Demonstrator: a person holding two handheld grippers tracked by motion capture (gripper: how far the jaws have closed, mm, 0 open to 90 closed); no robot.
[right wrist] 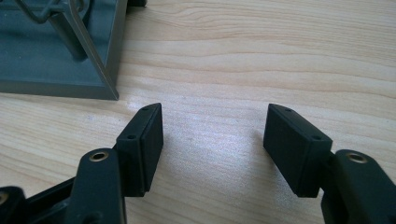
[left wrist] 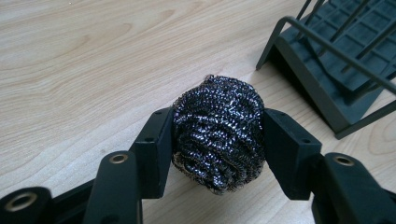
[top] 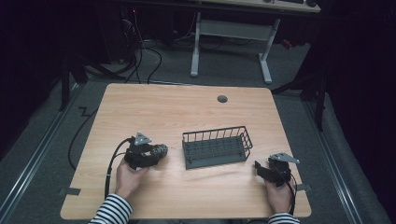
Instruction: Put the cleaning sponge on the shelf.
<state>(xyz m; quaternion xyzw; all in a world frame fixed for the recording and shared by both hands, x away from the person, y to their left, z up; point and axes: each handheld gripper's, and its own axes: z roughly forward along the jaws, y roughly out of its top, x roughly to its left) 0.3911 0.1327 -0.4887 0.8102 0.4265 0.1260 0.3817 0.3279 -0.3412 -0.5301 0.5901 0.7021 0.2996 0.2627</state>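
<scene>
The left claw [left wrist: 217, 135] pinches a steel wool scourer [left wrist: 218, 131] between both jaws, low in the centre of the left gripper view, just above the wooden table [left wrist: 70, 70]. A dark wire basket [left wrist: 336, 60] sits in that view's upper right corner. The right claw [right wrist: 214, 140] is spread with nothing between its jaws, resting near the basket's corner at the upper left of its view.

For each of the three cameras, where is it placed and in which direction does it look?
High view: sits above the person's side, looks forward and down on the table; forearms, hands, both grippers show.
Left gripper view: rides the left gripper, looks along its jaws, closed on the steel scourer.
Right gripper view: rides the right gripper, looks along its open jaws at bare wood.
Shared: both gripper views show a corner of the wire basket.
</scene>
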